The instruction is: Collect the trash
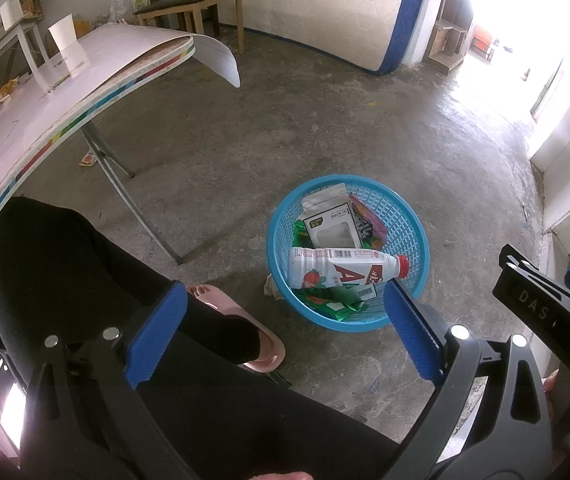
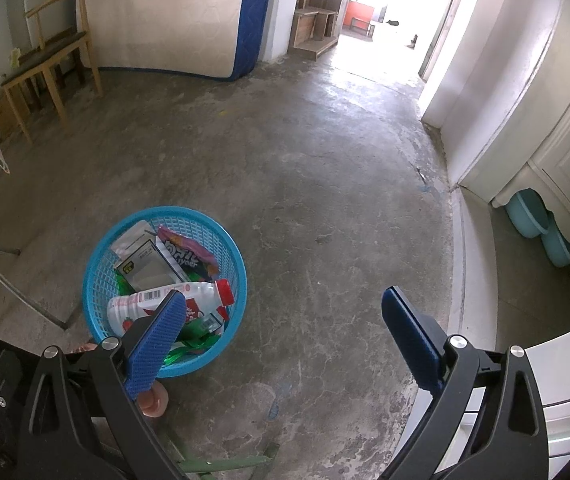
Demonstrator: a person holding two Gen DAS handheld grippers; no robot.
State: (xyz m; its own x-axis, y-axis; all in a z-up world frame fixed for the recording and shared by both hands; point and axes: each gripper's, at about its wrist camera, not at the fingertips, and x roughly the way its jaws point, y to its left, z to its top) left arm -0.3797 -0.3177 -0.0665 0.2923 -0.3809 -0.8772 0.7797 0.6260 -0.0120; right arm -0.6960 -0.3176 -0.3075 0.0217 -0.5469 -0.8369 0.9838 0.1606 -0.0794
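1. The left gripper [image 1: 285, 336] hangs above the concrete floor [image 1: 325, 128] with its blue pads spread wide and nothing between them.
2. The right gripper [image 2: 285, 340] is likewise wide open and holds nothing.
3. The blue mesh basket [image 2: 101, 264] stands on the floor beside the folding table [image 1: 85, 80].
4. Inside lie a strawberry milk bottle [image 1: 337, 268], a clear-window box [image 1: 329, 228], a purple snack bag [image 1: 367, 222] and green wrappers [image 1: 333, 304].

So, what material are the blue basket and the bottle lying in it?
The basket looks like molded plastic: glossy, with an open mesh wall. The bottle seems to be opaque white plastic with a printed label and a red cap.
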